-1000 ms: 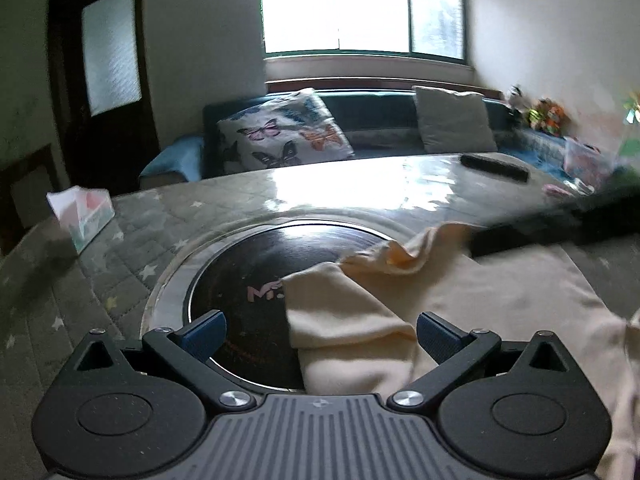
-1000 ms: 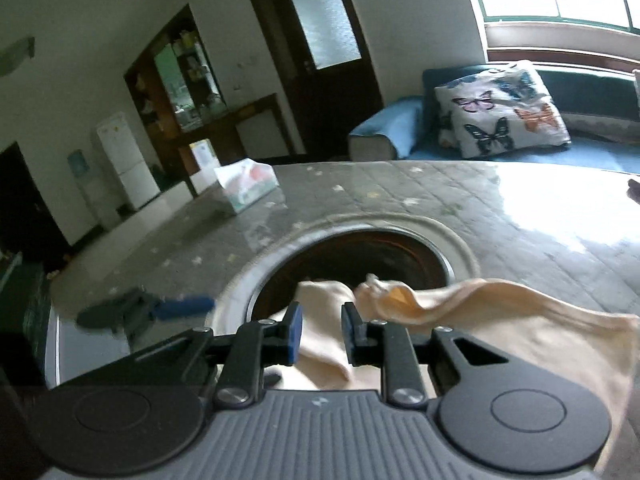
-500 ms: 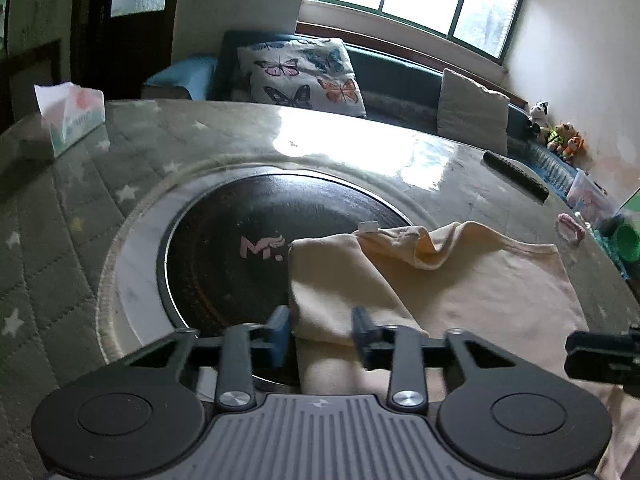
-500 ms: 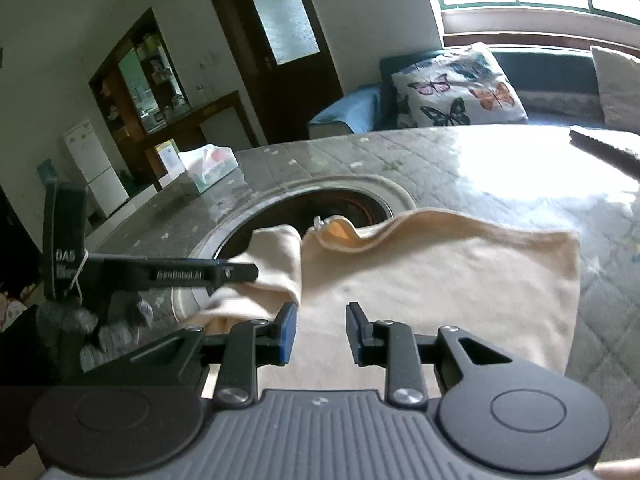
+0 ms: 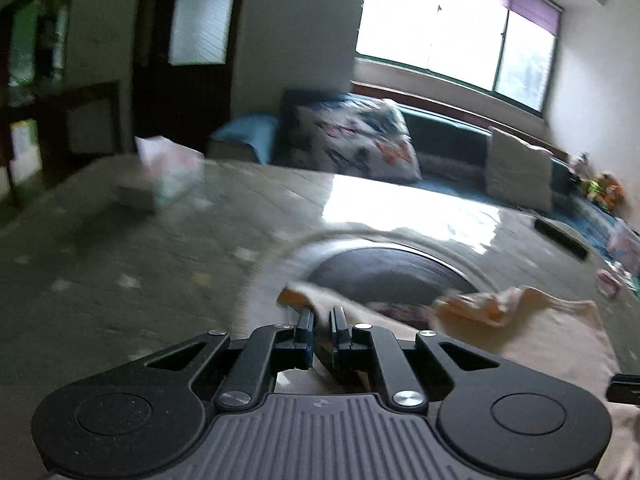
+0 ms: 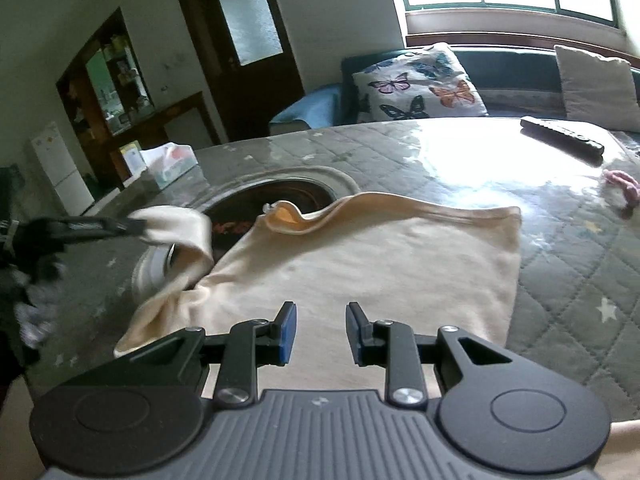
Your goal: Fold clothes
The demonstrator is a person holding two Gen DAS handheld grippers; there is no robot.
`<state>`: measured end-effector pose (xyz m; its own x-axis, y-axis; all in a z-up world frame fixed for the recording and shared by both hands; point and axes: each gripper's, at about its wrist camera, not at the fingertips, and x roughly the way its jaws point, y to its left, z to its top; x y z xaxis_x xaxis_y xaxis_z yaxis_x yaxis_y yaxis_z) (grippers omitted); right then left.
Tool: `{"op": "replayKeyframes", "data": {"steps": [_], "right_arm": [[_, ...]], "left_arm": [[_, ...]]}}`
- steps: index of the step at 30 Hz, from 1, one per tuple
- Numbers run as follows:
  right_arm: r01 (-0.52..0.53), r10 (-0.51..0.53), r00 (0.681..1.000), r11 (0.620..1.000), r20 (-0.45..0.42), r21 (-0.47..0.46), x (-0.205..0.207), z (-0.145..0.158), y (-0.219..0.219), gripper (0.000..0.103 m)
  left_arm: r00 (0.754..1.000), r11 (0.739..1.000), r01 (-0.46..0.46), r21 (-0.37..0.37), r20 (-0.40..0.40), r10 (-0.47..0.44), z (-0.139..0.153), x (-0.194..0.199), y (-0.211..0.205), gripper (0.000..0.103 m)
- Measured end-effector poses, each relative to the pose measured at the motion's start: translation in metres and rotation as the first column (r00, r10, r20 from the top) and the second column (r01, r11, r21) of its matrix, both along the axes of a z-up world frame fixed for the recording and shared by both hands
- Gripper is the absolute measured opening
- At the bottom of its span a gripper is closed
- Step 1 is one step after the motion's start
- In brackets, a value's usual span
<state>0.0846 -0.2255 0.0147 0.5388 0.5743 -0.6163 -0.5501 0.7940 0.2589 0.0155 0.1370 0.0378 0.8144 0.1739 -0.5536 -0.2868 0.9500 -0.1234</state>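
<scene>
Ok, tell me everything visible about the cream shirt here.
The cream shirt is soft knit fabric lying mostly flat on the quilted table, its neckline rumpled over the dark round inset. One sleeve is lifted off the table, pinched in the left claw. The right claw hovers open over the body, gripping nothing.

No text, label, brand or number could be read in either view. Reddish marks showed on the dark round hob (image 6: 236, 226) beside the cream garment (image 6: 360, 264), too blurred and too covered to make out.
</scene>
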Motion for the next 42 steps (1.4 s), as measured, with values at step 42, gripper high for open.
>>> {"op": "replayKeyframes", "data": {"steps": [42], "right_arm": [[0.055, -0.053, 0.998, 0.992, 0.017, -0.113, 0.053, -0.01, -0.003, 0.036]], "left_arm": [[0.987, 0.955, 0.126, 0.267, -0.131, -0.094, -0.019, 0.007, -0.011, 0.048]]}}
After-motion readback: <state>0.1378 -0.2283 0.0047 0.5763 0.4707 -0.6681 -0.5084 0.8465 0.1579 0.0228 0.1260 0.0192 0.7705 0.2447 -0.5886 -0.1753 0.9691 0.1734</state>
